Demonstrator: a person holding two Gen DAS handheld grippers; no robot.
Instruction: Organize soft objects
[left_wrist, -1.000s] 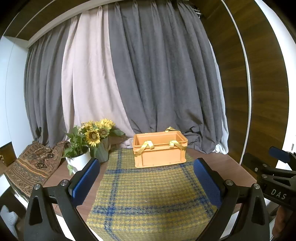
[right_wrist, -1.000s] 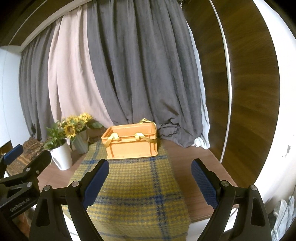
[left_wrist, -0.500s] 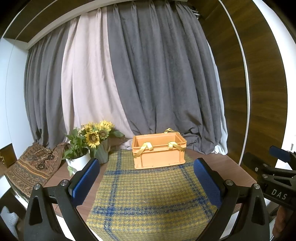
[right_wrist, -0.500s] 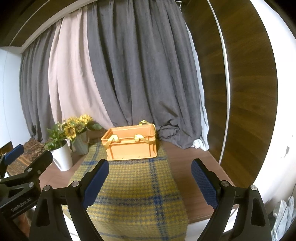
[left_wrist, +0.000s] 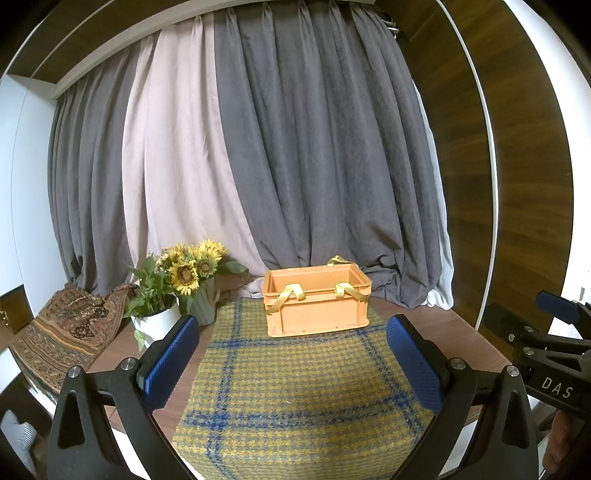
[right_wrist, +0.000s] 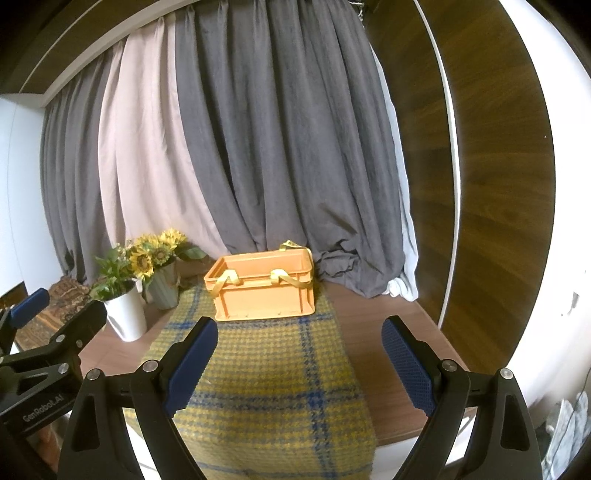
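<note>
An orange plastic crate (left_wrist: 316, 300) with yellow straps over its rim stands at the far end of a yellow and blue plaid cloth (left_wrist: 295, 391) on the table; it also shows in the right wrist view (right_wrist: 264, 286), on the cloth (right_wrist: 266, 384). My left gripper (left_wrist: 293, 363) is open and empty, held above the cloth's near end. My right gripper (right_wrist: 297, 363) is open and empty, to the right of the left one. The crate's inside is hidden from both views.
Sunflowers in a grey vase (left_wrist: 205, 308) and a plant in a white pot (left_wrist: 157, 323) stand left of the cloth. A patterned brown fabric (left_wrist: 62, 332) lies at the far left. Grey and pink curtains hang behind; a wooden wall panel (right_wrist: 498, 184) is at the right.
Both grippers have drawn back and risen slightly, so the crate sits a little farther off. Both stay open and empty.
</note>
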